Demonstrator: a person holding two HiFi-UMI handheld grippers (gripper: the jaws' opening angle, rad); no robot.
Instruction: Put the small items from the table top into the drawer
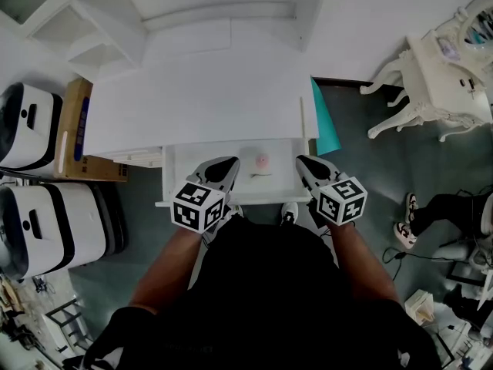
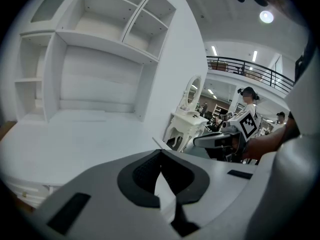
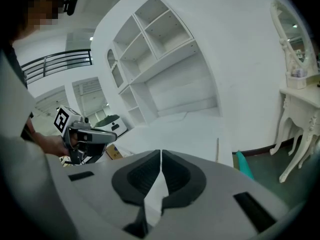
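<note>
White desk point(image 1: 192, 106), broad and flat, filling the middle of the head view. White shelf unit point(image 1: 100, 29) along the desk's back and left, with open compartments. Ornate white dressing table point(image 1: 443, 83) well to the right of the desk, on curved legs. Two rounded white machines point(image 1: 46, 222) with black trim left of the desk, one behind the other. Brown cardboard box point(image 1: 77, 126) standing against the desk's left side, between desk and machines. Teal panel point(image 1: 323, 122) leaning at the desk's right side.

White drawer point(image 1: 258, 199) pulled out from the desk's front edge, open to the camera. Left tongs point(image 1: 226, 163) held over the drawer's left half, tips pointing toward the desk; marker cube nearest the person. Right tongs point(image 1: 306, 163) over the drawer's right end, likewise pointing toward the desk. Both level with each other, well apart, the drawer's middle showing between them.

Left tongs clenched in the left gripper view: dark pads meeting at the tip, nothing held. Right tongs clenched too in the right gripper view: pads pressed together bar a hairline slit, nothing held.

Small pink item point(image 1: 261, 160) lying in the drawer, near its back wall by the desk front, between the two tongs and touching neither.
</note>
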